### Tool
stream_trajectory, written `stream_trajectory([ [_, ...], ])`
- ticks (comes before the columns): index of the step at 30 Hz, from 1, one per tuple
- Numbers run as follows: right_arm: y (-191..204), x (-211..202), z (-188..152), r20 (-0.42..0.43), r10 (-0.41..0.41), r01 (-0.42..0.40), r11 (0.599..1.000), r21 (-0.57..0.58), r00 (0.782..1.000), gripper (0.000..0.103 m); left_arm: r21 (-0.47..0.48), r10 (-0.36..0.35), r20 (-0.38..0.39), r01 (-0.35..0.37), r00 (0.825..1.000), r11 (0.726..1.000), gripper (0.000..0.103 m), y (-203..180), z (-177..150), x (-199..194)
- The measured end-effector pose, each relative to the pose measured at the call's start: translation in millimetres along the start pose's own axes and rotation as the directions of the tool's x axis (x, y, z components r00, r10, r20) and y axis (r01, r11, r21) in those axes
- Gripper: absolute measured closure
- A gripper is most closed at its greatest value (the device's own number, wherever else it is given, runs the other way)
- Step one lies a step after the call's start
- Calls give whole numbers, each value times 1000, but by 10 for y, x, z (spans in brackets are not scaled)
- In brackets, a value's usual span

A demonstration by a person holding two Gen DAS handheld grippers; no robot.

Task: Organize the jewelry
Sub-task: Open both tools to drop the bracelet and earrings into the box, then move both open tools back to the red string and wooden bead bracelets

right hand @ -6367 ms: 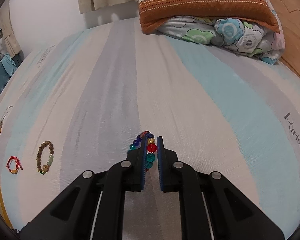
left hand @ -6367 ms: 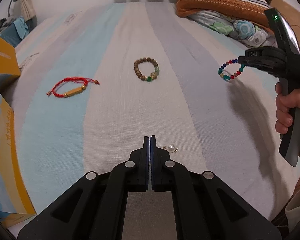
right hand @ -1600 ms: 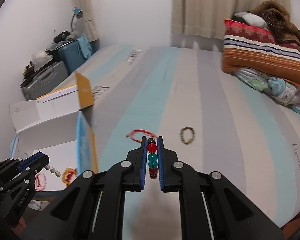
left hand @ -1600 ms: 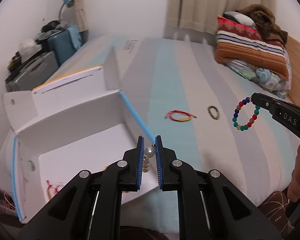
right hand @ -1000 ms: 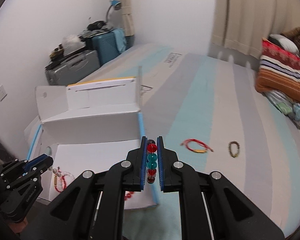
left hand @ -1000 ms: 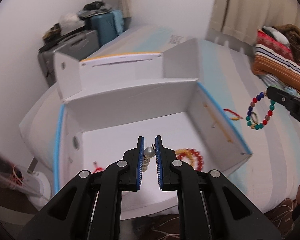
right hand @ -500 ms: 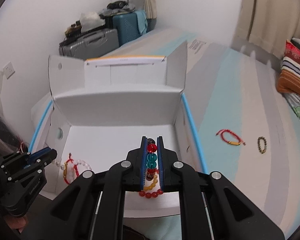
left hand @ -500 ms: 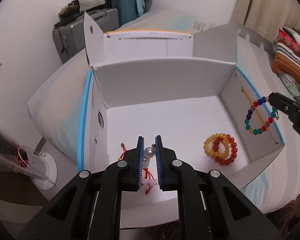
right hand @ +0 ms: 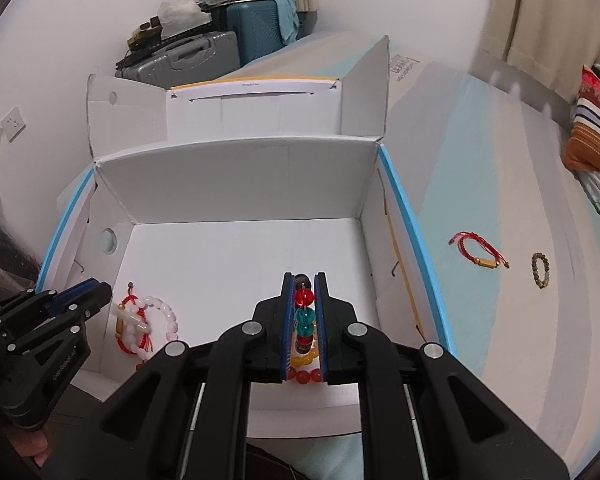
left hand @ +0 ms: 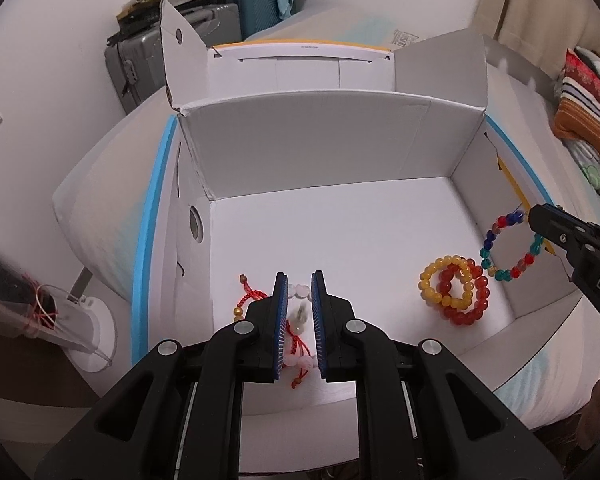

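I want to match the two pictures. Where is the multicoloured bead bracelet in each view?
Left wrist view: the multicoloured bead bracelet hangs at the right edge from the right tongs, above the box's right side.
Right wrist view: it sits bottom centre, pinched between the right tongs.
Shared landmark: the yellow and red bead bracelets on the floor of the white box, right below it.

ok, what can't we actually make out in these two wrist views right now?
- Pearl piece in the left gripper: blurred between the fingers against the jewelry below in the left wrist view; grip unclear.
- Yellow and red bracelets: mostly behind the right gripper in the right wrist view.
- Brown bead bracelet on the bed: too small for detail.
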State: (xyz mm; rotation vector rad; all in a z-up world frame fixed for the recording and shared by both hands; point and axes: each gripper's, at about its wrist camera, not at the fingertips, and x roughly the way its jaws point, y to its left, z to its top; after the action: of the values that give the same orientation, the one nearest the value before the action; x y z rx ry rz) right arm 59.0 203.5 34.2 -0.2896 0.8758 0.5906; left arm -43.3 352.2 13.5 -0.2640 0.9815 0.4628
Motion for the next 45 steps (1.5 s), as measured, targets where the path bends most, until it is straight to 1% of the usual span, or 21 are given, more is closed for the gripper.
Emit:
stream_trajectory([
  [2, -10, -16, -4, 7, -1, 1, 1000, 6, 1000, 87, 0, 1, 2, -1, 1000, 1000, 89, -5, 4, -10],
  [4, -25, -48, -9, 22, -9, 9, 1000, 10, 1000, 72, -6, 2, 12, -2, 1000, 1000, 72, -7, 8, -35],
  [5, -28, -59, -5, 26, -12, 12, 1000, 12, 1000, 69, -6, 4, 18, -4, 1000, 1000, 70, -7, 8, -45],
  [6, -45, -82, -8, 35, -17, 17, 1000, 18, 999, 62, -4, 5, 21, -5, 1000, 1000, 68, -14, 12, -54],
  [7, -61, -101, -7, 41, -20, 19, 1000, 23, 999, 58, -4, 5, 23, -5, 1000, 1000, 63, -24, 16, -60],
  [8, -78, -117, -5, 46, -22, 20, 999, 26, 999, 56, -7, 1, 29, -1, 1000, 1000, 59, -34, 22, -75],
  [9, -97, -138, -3, 52, -25, 23, 999, 31, 998, 50, -8, -1, 36, 1, 999, 1000, 55, -45, 23, -90],
  [10, -126, -162, -5, 60, -29, 27, 999, 38, 998, 44, -6, 0, 42, 0, 999, 1000, 52, -63, 26, -105],
  [11, -154, -184, -8, 67, -33, 30, 999, 44, 997, 42, -3, 0, 47, 0, 999, 1000, 50, -90, 31, -120],
  [13, -237, -231, -10, 82, -45, 40, 997, 60, 996, 33, 3, -9, 68, 9, 998, 1000, 35, -155, 41, -165],
  [15, -332, -274, -9, 94, -59, 52, 996, 78, 994, 25, 10, -13, 88, 12, 996, 1000, 27, -224, 63, -206],
  [16, -402, -304, -12, 105, -70, 60, 994, 89, 992, 22, 12, -16, 95, 15, 995, 1000, 22, -257, 71, -224],
  [17, -451, -321, -15, 109, -77, 66, 993, 96, 991, 21, 16, -22, 105, 21, 994, 1000, 20, -309, 82, -248],
  [18, -507, -338, -17, 111, -85, 73, 992, 104, 990, 18, 21, -27, 112, 25, 993, 999, 16, -354, 89, -265],
  [22, -791, -427, -49, 123, -115, 98, 986, 137, 986, 14, 61, -58, 146, 49, 988, 997, 9, -625, 107, -342],
  [24, -967, -477, -70, 127, -135, 114, 980, 161, 983, 10, 80, -66, 153, 54, 986, 995, 8, -769, 103, -368],
  [26, -1114, -518, -89, 128, -149, 125, 976, 178, 981, 10, 96, -78, 161, 63, 984, 993, 6, -925, 110, -380],
  [33, -1707, -652, -216, 118, -209, 177, 956, 235, 971, 10, 144, -128, 159, 105, 979, 984, 6, -1483, 112, -356],
  [37, -2066, -709, -291, 110, -244, 209, 942, 264, 964, 10, 178, -162, 163, 132, 973, 975, 6, -1846, 101, -343],
  [42, -2471, -713, -348, 99, -282, 243, 926, 288, 954, 10, 202, -203, 170, 167, 964, 965, 6, -2293, 128, -293],
  [45, -2770, -654, -363, 89, -303, 265, 918, 296, 949, 10, 216, -223, 168, 185, 960, 959, 6, -2615, 189, -179],
])
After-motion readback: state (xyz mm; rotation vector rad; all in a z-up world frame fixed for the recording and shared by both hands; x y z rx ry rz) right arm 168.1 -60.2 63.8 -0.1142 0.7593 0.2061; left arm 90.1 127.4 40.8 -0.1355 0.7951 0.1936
